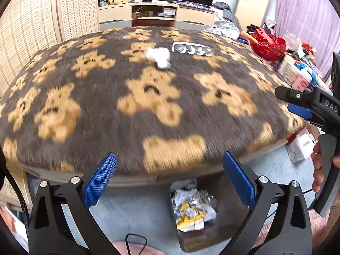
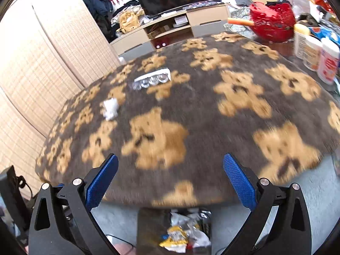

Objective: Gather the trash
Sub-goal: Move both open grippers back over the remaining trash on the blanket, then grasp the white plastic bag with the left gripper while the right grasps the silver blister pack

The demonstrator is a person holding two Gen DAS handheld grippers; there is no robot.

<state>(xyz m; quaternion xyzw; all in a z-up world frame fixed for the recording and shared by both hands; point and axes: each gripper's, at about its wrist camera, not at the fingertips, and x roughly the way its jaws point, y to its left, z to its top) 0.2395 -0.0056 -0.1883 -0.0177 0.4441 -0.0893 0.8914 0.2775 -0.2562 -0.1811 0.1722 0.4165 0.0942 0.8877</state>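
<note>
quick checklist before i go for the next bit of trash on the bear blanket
1. Left gripper open, nothing held: ok.
2. Right gripper open, nothing held: ok.
3. Trash left on the bear blanket: crumpled white tissue and clear plastic tray: not ok.
4. Both lie apart, path across blanket free: ok.
5. Trash bin on the floor below the table edge, open: ok.
6. Sharp view of targets: not ok, blurred.
</note>
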